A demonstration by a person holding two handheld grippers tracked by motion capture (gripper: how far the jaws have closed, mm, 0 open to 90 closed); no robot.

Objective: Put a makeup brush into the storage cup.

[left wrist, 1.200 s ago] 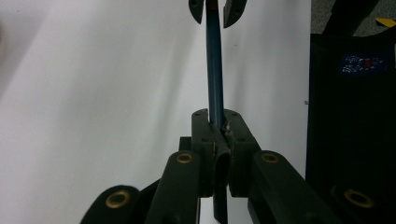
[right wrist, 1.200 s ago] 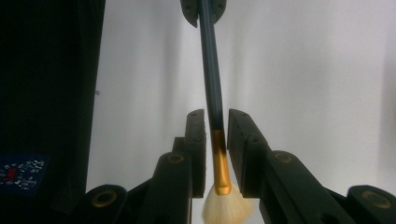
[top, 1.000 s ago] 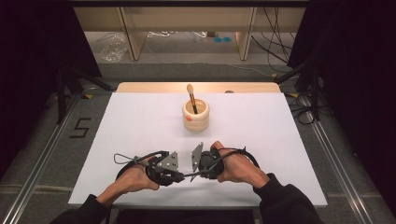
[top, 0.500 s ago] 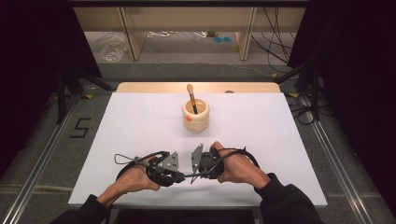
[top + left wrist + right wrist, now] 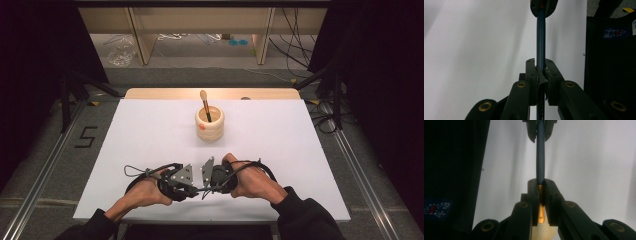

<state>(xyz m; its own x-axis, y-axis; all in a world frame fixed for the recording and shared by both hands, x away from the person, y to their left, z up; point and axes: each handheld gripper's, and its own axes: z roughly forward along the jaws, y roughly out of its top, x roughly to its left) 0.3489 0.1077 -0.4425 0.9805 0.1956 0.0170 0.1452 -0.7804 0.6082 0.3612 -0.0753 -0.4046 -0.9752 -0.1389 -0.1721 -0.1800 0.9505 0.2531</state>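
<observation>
A makeup brush with a dark blue handle [image 5: 540, 37], a gold ferrule [image 5: 541, 212] and pale bristles [image 5: 544, 231] hangs level between my two grippers, just above the white table top [image 5: 150, 135]. My left gripper [image 5: 540, 67] is shut on the handle's tail end. My right gripper [image 5: 540, 186] is shut on the brush where the handle meets the ferrule. In the high view the left gripper [image 5: 196, 189] and the right gripper [image 5: 207, 189] face each other tip to tip near the table's front edge. A wooden cup [image 5: 209, 125] stands farther back at the centre, with another brush [image 5: 204, 102] upright in it.
Bare white surface lies on both sides of the hands and around the cup. A wooden strip [image 5: 165, 93] borders the far edge. Black stands [image 5: 70, 95] and cables [image 5: 320, 120] flank the table on the floor.
</observation>
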